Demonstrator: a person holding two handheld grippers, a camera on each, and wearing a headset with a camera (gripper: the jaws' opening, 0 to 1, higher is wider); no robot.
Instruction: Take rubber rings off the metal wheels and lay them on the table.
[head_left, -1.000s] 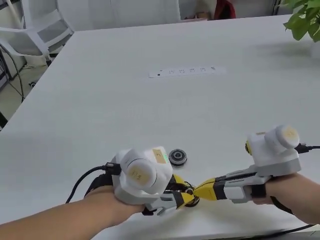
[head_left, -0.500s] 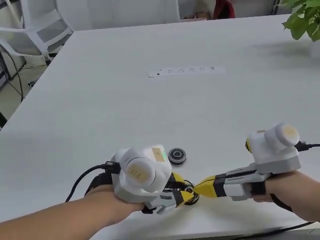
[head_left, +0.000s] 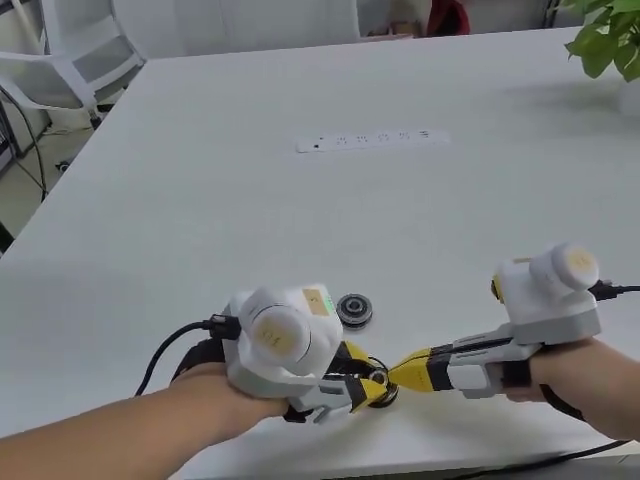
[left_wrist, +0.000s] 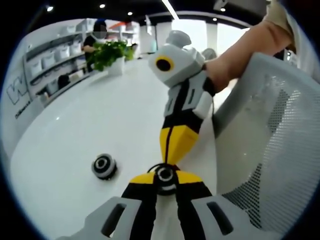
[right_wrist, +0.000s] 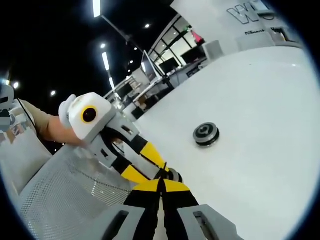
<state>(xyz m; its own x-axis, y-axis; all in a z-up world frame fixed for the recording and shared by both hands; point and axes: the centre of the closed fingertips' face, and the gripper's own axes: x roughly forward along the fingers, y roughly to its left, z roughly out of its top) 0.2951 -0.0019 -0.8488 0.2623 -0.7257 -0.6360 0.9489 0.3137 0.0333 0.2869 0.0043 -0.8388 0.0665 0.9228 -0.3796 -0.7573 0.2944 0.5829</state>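
A small metal wheel (left_wrist: 165, 176) sits between the jaws of my left gripper (left_wrist: 165, 181), which is shut on it just above the near table edge (head_left: 372, 388). My right gripper (right_wrist: 161, 184) comes in from the right (head_left: 396, 378), its yellow tips shut and pinching the thin black rubber ring (left_wrist: 156, 165) at that wheel's rim (right_wrist: 174, 175). A second wheel (head_left: 354, 309) with its black ring on lies flat on the white table (head_left: 300, 220), a little beyond the grippers; it also shows in the gripper views (left_wrist: 104, 166) (right_wrist: 206, 134).
A white power strip (head_left: 372, 141) lies across the middle of the table. A green plant (head_left: 610, 40) stands at the far right corner, a white chair (head_left: 70, 70) at the far left. A mesh chair back (left_wrist: 270, 150) is close behind the grippers.
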